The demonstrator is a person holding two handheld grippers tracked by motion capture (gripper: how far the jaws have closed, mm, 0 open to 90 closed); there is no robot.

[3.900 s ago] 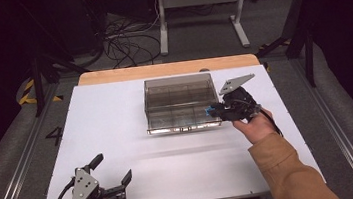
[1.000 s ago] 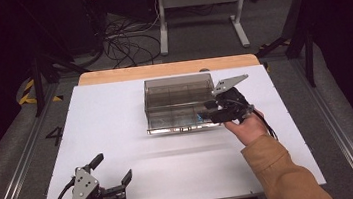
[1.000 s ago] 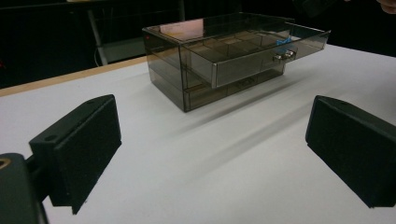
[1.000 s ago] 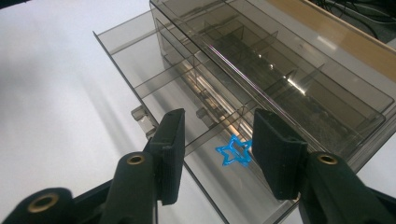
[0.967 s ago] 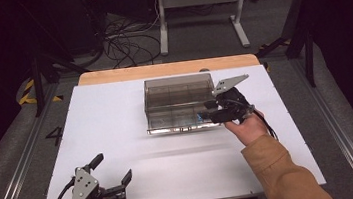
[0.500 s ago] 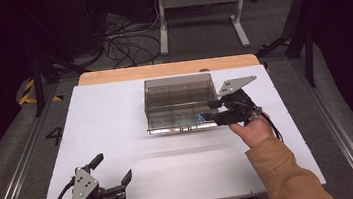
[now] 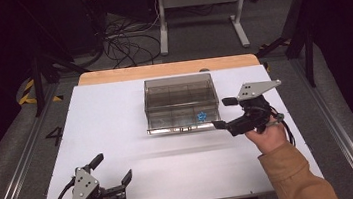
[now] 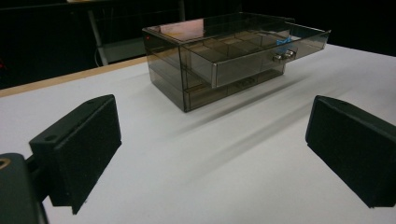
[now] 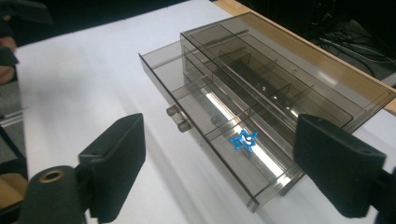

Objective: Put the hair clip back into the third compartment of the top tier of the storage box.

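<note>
1. White table [image 7: 116,116], wooden strip along its far edge [image 7: 166,69].
2. Smoky clear drawer box [image 7: 178,91] at the table's far middle, two tiers seen in the left gripper view [image 8: 219,60].
3. Top drawer [image 9: 210,135] pulled partway out toward the person, split by dividers into compartments; double-peg knob [image 9: 178,119] at the front's middle.
4. Blue star [image 9: 243,140] lying flat in an open drawer compartment, toward the right end in the high view [image 7: 201,116], right of the knob, just behind the front wall. Seen too as a blue glint behind the front wall in the left gripper view [image 8: 282,41].
5. Right gripper [image 7: 224,112] held just right of the drawer's front corner, off the table, jaws wide apart, holding nothing. Near jaw tip just beside the drawer's front right corner; touching or not cannot be told. Grey plate [image 7: 256,89] on top, cable trailing by the wrist.
6. In the right gripper view [image 9: 219,158], both black pads spread wide, drawer and star between them farther off.
7. Left gripper [image 7: 114,169] low at the near left corner of the table, well apart from the box, jaws wide, empty, pointing right and a little away.
8. In the left gripper view [image 8: 210,149], pads far apart with bare table between, box beyond.
9. Tan sleeve [image 7: 294,176] on the right forearm.
10. Dark floor beyond the table, cables [image 7: 128,44] and a grey stand [image 7: 199,6].
</note>
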